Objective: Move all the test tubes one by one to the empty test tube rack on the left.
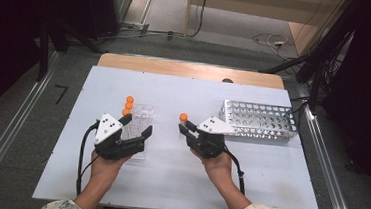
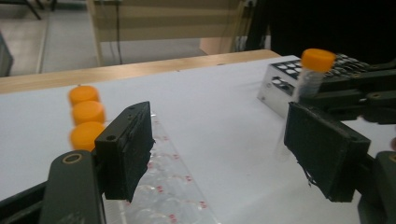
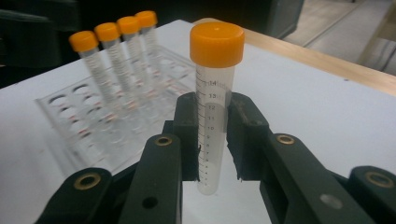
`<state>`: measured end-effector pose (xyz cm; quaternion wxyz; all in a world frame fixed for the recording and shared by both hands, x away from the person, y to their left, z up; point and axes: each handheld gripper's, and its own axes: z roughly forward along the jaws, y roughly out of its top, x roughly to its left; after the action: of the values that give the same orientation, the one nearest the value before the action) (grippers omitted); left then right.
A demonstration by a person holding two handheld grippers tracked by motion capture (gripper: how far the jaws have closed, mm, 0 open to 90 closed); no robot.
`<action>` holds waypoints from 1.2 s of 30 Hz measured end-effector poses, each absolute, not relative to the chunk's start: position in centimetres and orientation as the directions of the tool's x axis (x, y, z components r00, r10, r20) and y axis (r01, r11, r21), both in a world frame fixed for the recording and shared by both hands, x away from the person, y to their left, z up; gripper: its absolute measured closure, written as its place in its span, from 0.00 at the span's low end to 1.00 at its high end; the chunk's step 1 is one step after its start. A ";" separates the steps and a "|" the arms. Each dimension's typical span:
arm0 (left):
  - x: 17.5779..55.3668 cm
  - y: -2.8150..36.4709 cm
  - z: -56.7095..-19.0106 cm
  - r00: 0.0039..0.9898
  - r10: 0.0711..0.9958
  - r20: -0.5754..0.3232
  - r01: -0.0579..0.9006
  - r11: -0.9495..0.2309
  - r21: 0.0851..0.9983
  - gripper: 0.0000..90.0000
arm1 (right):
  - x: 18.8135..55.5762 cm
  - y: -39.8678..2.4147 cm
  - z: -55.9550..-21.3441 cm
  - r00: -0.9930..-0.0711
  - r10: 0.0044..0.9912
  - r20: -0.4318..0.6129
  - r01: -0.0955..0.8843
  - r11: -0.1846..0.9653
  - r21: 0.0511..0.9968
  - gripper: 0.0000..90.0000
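My right gripper is shut on a clear graduated tube with an orange cap, held upright above the white tabletop. In the high view that capped tube sits at the tip of the right gripper, mid-table. A clear plastic rack holds several more orange-capped tubes. My left gripper stands open over the near part of this rack, its jaws wide apart with nothing pressed between them. In the left gripper view the left gripper has three orange caps to its left.
A white perforated metal rack lies at the right back of the white board, just beyond the right gripper. It appears also as the metal rack in the left gripper view. Wooden table edge runs behind.
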<state>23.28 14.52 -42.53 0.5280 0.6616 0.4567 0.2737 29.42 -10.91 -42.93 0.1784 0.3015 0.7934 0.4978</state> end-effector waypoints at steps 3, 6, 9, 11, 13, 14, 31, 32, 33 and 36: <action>23.1 13.8 -42.5 0.472 0.874 -0.118 0.316 -0.043 0.948 0.29 | 28.8 -10.0 -43.1 -0.780 0.626 0.014 0.291 0.342 0.893 0.81; 22.8 13.1 -42.5 0.501 0.858 -0.113 0.308 -0.055 0.950 0.31 | 28.1 -9.1 -43.4 -0.808 0.589 0.020 0.285 0.361 0.888 0.81; 22.6 12.7 -42.5 0.524 0.845 -0.107 0.303 -0.068 0.950 0.36 | 27.6 -8.5 -43.7 -0.827 0.561 0.021 0.280 0.380 0.882 0.81; 22.5 12.5 -42.5 0.533 0.840 -0.100 0.299 -0.076 0.951 0.41 | 27.4 -8.2 -43.9 -0.839 0.544 0.026 0.279 0.387 0.879 0.81; 22.4 12.4 -42.5 0.546 0.832 -0.101 0.297 -0.080 0.952 0.46 | 27.3 -8.0 -44.0 -0.848 0.528 0.036 0.279 0.389 0.878 0.81; 22.4 12.3 -42.6 0.548 0.831 -0.099 0.297 -0.083 0.951 0.48 | 27.3 -7.9 -44.0 -0.854 0.519 0.040 0.278 0.390 0.878 0.80; 22.2 12.0 -42.8 0.582 0.808 -0.094 0.278 -0.089 0.957 0.76 | 26.8 -7.3 -44.0 -0.882 0.462 0.092 0.289 0.376 0.880 0.80; 22.2 12.0 -42.8 0.582 0.807 -0.096 0.277 -0.086 0.957 0.76 | 26.8 -7.3 -44.0 -0.883 0.460 0.091 0.287 0.377 0.881 0.80; 22.2 12.0 -42.9 0.582 0.808 -0.097 0.276 -0.083 0.957 0.77 | 26.8 -7.3 -44.0 -0.882 0.461 0.093 0.289 0.376 0.880 0.80; 22.2 12.1 -42.9 0.583 0.805 -0.105 0.278 -0.077 0.957 0.77 | 26.8 -7.3 -44.0 -0.882 0.462 0.093 0.288 0.374 0.882 0.80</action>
<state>22.22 12.10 -42.86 0.5560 0.6946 0.3901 0.2370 26.77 -7.34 -44.02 0.0847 0.2275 0.8244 0.5114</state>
